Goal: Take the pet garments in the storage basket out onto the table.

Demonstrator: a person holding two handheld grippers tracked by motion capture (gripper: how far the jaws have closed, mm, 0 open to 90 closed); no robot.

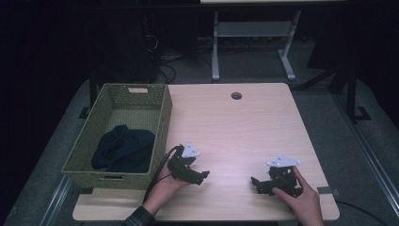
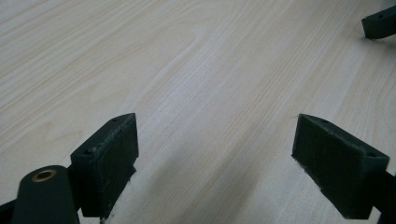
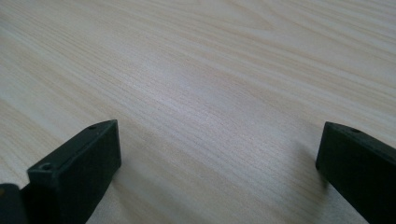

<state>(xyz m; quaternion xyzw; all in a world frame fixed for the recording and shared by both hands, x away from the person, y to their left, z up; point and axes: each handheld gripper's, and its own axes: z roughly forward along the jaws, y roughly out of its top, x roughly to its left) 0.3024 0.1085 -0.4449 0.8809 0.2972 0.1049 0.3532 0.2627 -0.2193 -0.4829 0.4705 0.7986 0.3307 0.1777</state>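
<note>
Item: dark blue cloth, bundled loosely inside the woven green basket at the left of the high view, resting against the basket's near end. Judged soft, limp and light; no stiffness to lever against and nothing fragile. It will likely sag and trail once lifted, and a fold could snag on the wicker rim. Best hold, by estimate: a raised ridge or fold on top of the heap, pinched deep enough that more than one layer is caught; a second pinch on a separate fold would help spread it. Left hand-held gripper: lower centre of the high view, just beside the basket's near right corner, low over the bare tabletop; in the left gripper view its jaws stand wide apart, nothing between them. Right hand-held gripper: lower right, well apart from the basket, likewise spread and empty over the wood in the right gripper view.
</note>
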